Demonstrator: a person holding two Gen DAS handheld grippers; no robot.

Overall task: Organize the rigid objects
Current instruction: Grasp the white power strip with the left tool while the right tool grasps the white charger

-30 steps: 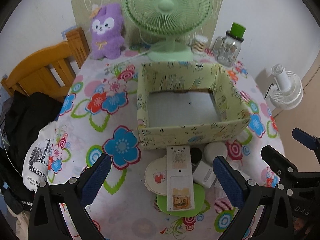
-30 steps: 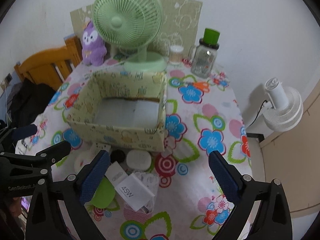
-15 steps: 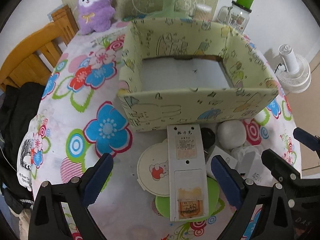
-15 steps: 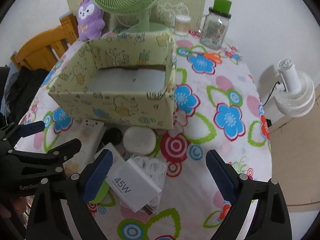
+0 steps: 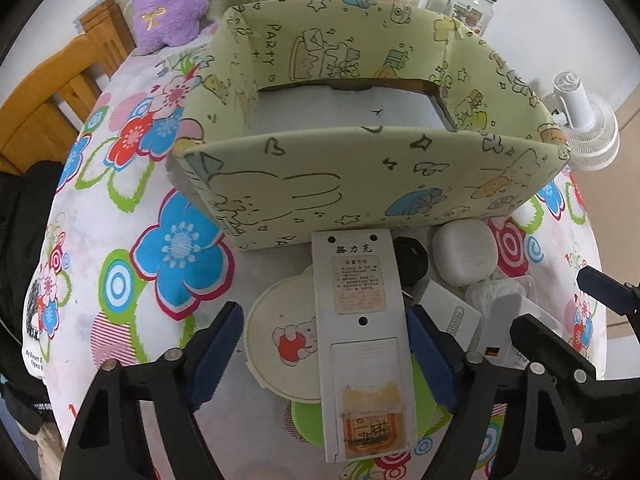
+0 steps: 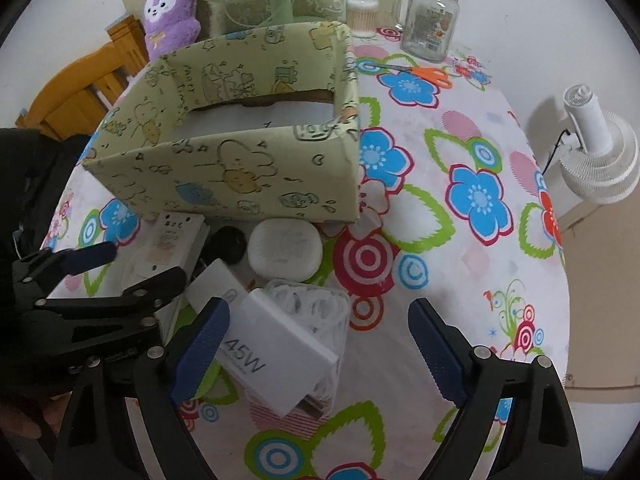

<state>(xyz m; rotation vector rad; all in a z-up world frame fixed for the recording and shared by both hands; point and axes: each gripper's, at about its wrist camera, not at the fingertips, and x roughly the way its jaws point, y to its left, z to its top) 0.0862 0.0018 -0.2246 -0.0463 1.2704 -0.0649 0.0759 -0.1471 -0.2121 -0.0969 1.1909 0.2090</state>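
The left tongs [image 5: 322,354] are standing wide open, their blue pads flanking a long white remote [image 5: 360,344] without touching it. The remote is lying across a round cream lid [image 5: 276,340] and a green disc [image 5: 306,420], its far end reaching the patterned box [image 5: 360,184]. The right tongs [image 6: 316,352] are gaping open too, straddling a white 45W charger [image 6: 276,354] resting on a clear bag of cable [image 6: 316,304]. A white oval case [image 6: 285,249] and a black round piece [image 6: 228,243] are crowding the box's near wall. To the right, bare flowered counter [image 6: 480,264] is running out to its edge. Behind the box, a purple plush [image 5: 170,4] and a glass jar [image 6: 430,20] are standing.
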